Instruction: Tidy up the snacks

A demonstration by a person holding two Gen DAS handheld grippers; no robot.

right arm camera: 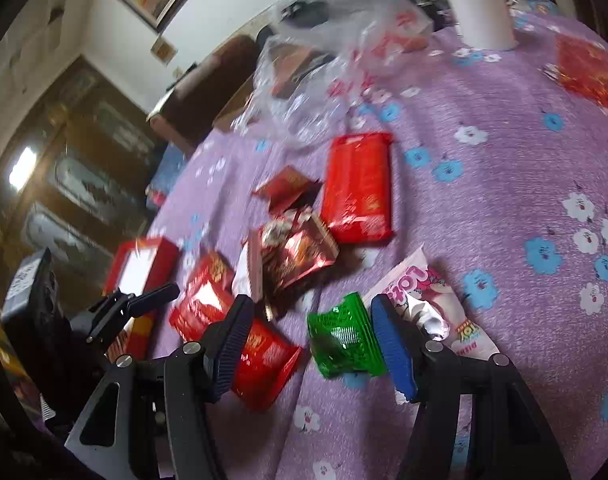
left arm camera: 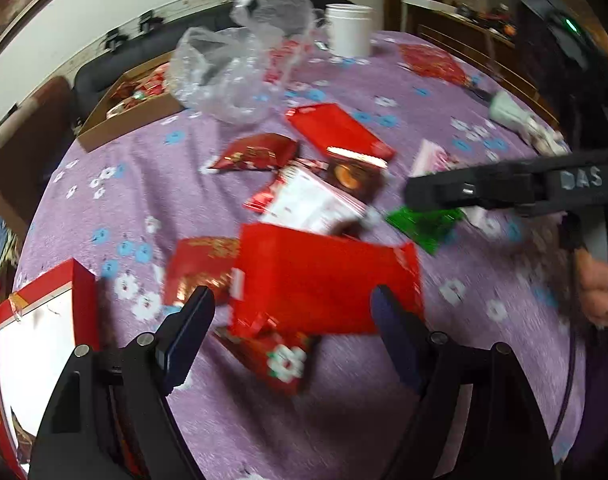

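Snack packets lie scattered on a purple flowered tablecloth [right arm camera: 495, 200]. My left gripper [left arm camera: 292, 300] is open above a large red packet [left arm camera: 323, 280] that lies between its fingers; the pads are apart from it. Beside it lie a red and gold packet [left arm camera: 202, 264] and a small red packet [left arm camera: 280, 356]. My right gripper [right arm camera: 309, 304] is open around a green packet [right arm camera: 343, 344], whose right edge sits close to the blue right pad [right arm camera: 391, 344]. A pink packet [right arm camera: 419, 292] lies just right of it. The picture is blurred by motion.
An open red box [left arm camera: 86, 292] with a white inside stands at the near left. A long red packet [right arm camera: 357, 188], brown-red packets [right arm camera: 300, 256], a clear plastic bag [left arm camera: 232, 72], a white tub [left arm camera: 349, 30] and a cardboard box [left arm camera: 116, 128] of snacks are farther back.
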